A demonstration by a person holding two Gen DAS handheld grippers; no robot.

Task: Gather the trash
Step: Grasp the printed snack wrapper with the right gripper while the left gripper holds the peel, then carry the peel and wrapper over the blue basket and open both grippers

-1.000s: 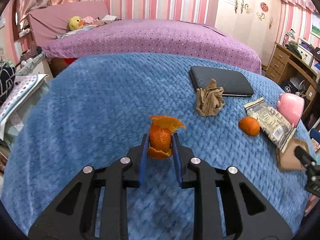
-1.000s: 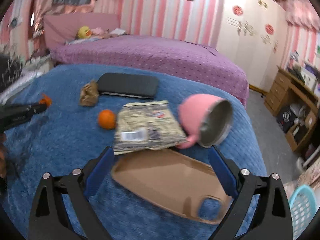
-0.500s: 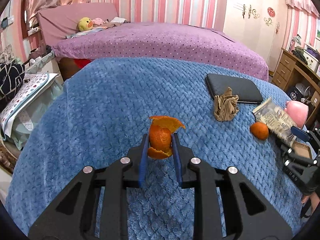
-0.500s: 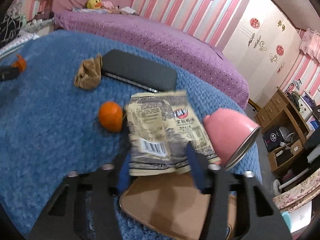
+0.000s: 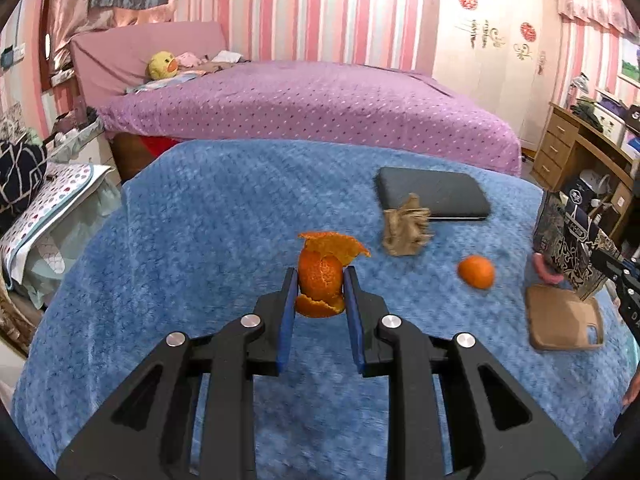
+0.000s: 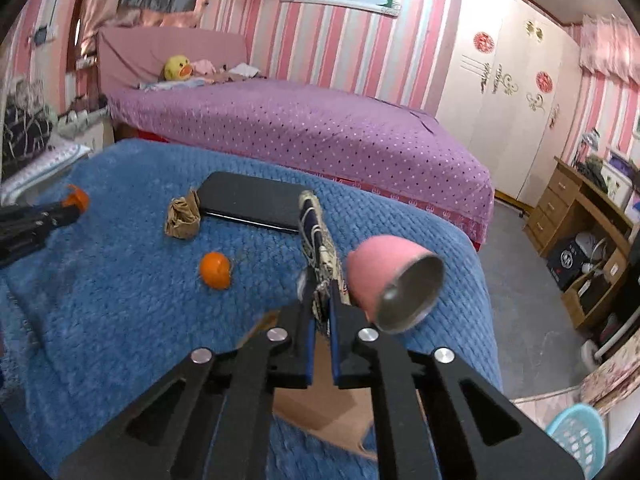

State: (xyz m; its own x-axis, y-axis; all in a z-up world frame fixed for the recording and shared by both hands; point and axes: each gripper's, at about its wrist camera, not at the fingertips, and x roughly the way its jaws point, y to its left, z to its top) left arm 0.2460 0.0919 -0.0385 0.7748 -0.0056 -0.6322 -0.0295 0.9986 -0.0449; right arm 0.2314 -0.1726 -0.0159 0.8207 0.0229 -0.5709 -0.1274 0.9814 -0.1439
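Observation:
My left gripper [image 5: 320, 280] is shut on an orange peel [image 5: 322, 276] and holds it above the blue blanket [image 5: 180, 248]. It also shows at the left of the right wrist view [image 6: 74, 200]. My right gripper [image 6: 320, 292] is shut on a printed snack wrapper [image 6: 316, 232], lifted edge-on off the blanket; the wrapper also shows in the left wrist view [image 5: 568, 236]. A crumpled brown paper [image 5: 406, 232] lies by a black case [image 5: 432, 196]. A whole orange [image 5: 476, 272] lies on the blanket.
A pink cup [image 6: 392, 280] lies on its side by my right gripper. A brown flat tray [image 5: 564, 324] lies under it. A light blue basket [image 6: 580, 436] stands on the floor at lower right. A purple bed [image 5: 320, 108] is behind.
My right gripper closed on the snack wrapper and lifted it up off the tray and blanket. My left gripper kept hold of the orange peel and drew back slightly.

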